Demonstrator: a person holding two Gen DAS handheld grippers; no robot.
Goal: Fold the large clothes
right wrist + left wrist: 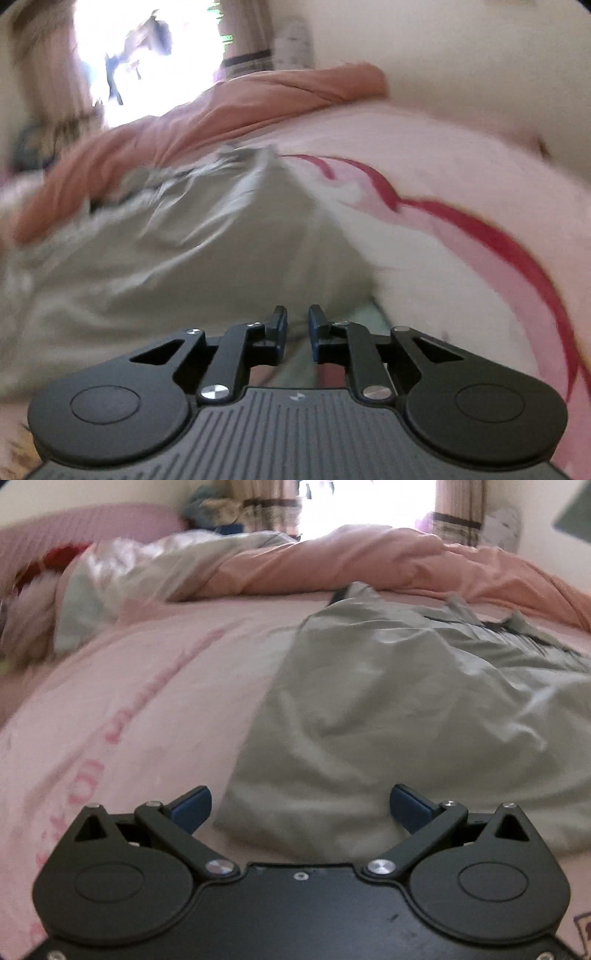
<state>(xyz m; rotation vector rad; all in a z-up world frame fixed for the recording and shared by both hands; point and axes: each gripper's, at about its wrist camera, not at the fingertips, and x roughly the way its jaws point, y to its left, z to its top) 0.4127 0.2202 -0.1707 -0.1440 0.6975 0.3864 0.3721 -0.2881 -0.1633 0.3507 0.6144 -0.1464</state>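
Note:
A large pale grey-green garment [388, 709] lies crumpled on the pink bed sheet [129, 709], with a dark furry trim at its far end. My left gripper [301, 806] is open and empty, just above the garment's near left corner. In the right wrist view the same garment [177, 251] fills the left and middle. My right gripper [297, 328] has its jaws nearly together with a narrow gap over the garment's near edge; the view is blurred and I cannot tell if cloth is pinched.
A salmon-pink quilt [369, 565] is bunched along the far side of the bed. A second light cloth heap [122, 579] and a red and white thing lie at the far left. The sheet has red printed curves [461, 221]. A bright window is behind.

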